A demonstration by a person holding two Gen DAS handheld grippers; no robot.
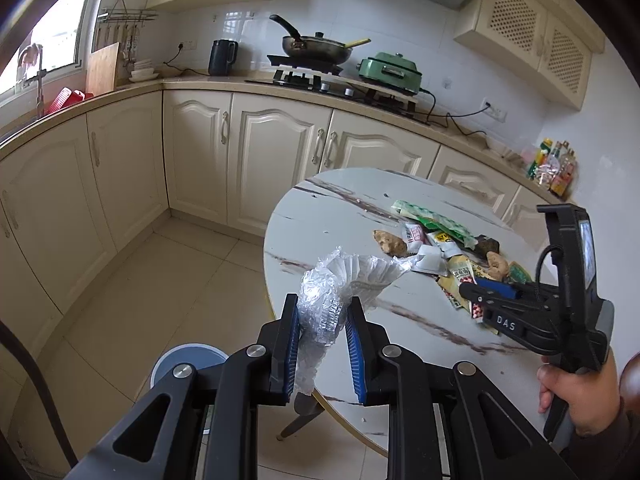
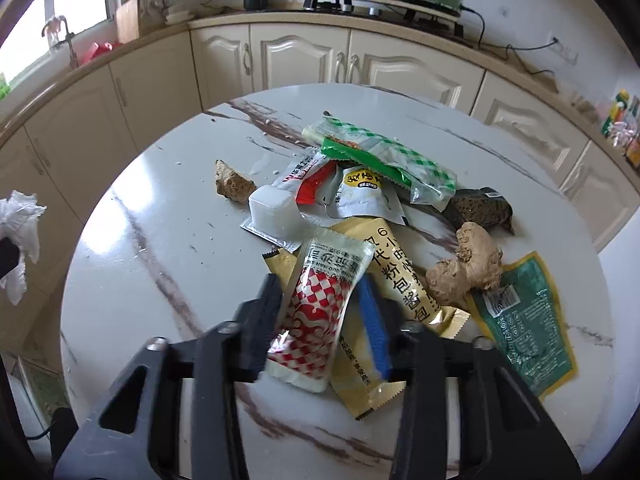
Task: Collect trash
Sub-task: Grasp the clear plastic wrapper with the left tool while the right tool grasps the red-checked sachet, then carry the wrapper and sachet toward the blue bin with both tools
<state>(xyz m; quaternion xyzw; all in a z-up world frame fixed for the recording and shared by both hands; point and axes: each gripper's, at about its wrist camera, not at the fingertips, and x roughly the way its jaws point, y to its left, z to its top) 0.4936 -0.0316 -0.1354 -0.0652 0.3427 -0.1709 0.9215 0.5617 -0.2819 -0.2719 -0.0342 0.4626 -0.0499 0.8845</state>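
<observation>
A: Holding a crumpled clear plastic wrapper [image 1: 340, 292], the left claw [image 1: 322, 344] is clenched on it past the desk's [image 1: 320, 216] near-left edge, over the floor. It looks feather-light and soft, so it should crush rather than slip.

B: And the right claw [image 2: 320, 320]?

A: Its fingers straddle a red-checked sauce sachet [image 2: 316, 308] at the near end of the trash pile, mid-desk. The image blurs there, so whether it grips or merely brackets the sachet cannot be told.

B: How would that sachet handle?

A: Probably slick film with some give. Pinching across its flat middle seems safer than its sealed edge. The ginger root [image 2: 466, 268] just beside it is hard and knobbly, best taken at its narrow waist.

B: What does each camera add?

A: The left view shows a blue round bin [image 1: 188, 364] on the floor below the desk's edge, unseen from the right. The right view reveals the pile's detail: a green packet [image 2: 524, 320], a white plastic cup [image 2: 272, 214], a yellow pouch [image 2: 384, 264].
</observation>
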